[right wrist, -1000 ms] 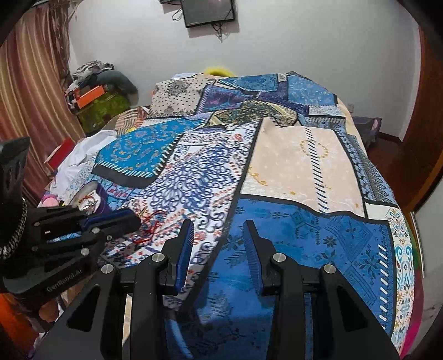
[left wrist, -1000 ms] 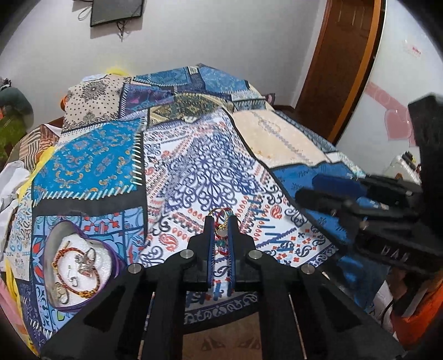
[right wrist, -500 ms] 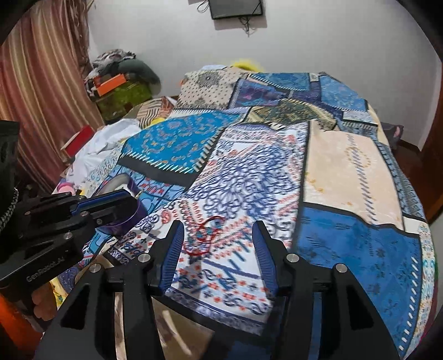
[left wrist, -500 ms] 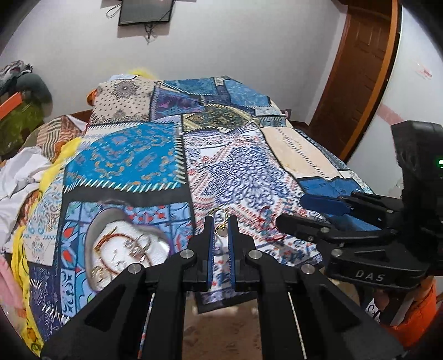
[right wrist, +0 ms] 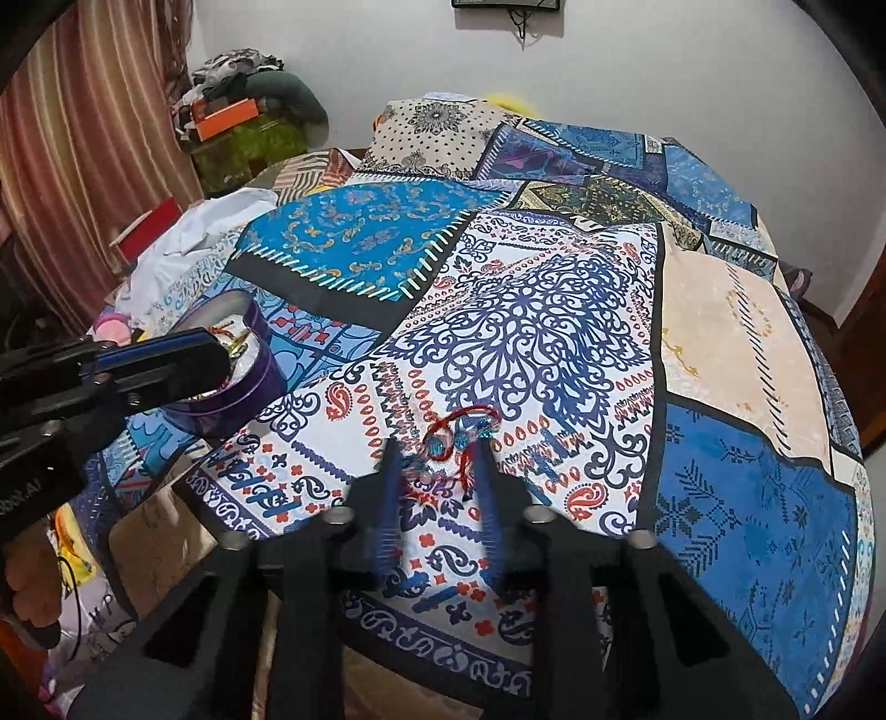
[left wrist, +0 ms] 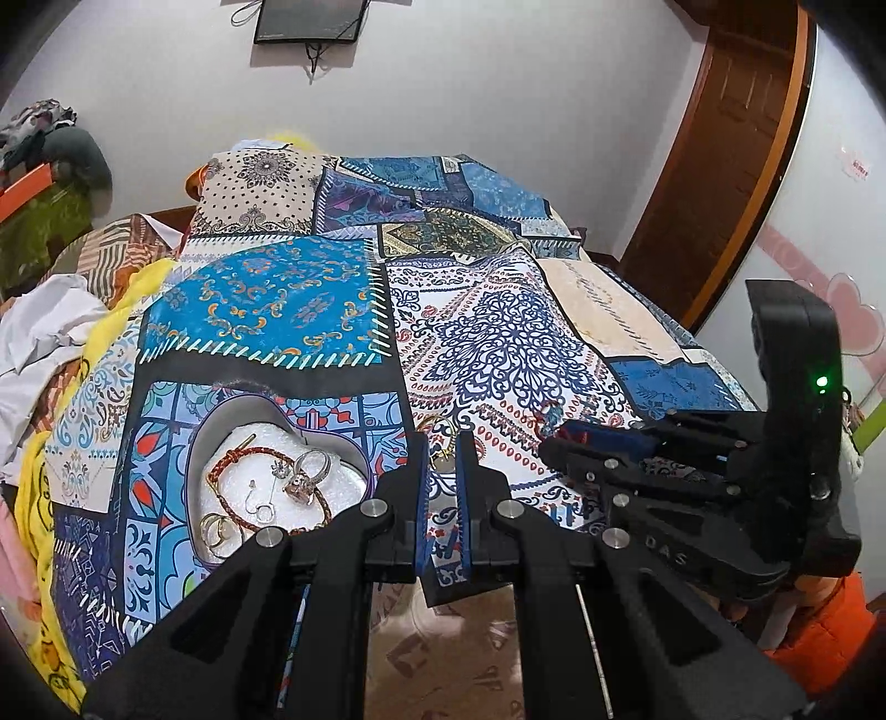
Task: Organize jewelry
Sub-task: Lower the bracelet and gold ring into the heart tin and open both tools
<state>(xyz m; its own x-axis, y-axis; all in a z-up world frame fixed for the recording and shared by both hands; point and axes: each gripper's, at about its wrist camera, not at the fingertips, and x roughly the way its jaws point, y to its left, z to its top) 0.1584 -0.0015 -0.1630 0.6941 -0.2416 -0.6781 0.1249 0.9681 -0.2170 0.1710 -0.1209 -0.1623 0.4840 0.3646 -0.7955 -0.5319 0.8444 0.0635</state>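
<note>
Patchwork bedding in blues, creams and reds covers the bed (left wrist: 310, 310) before us, under a white wall with a dark screen (left wrist: 307, 19). We see a purple heart-shaped box (left wrist: 232, 410) on the quilt, holding a red braided bracelet (left wrist: 243, 459) and rings (left wrist: 304, 476). Our left claw (left wrist: 441, 448) is clamped on a small gold earring (left wrist: 440, 437) just beside the box. Our right claw (right wrist: 437, 459) has just been closing; its blurred blue pads straddle a red thread bracelet (right wrist: 454, 432) with turquoise beads on the white paisley patch, and we cannot tell if they press it. Clothes (right wrist: 243, 83) are piled by the striped curtain (right wrist: 83, 138).
</note>
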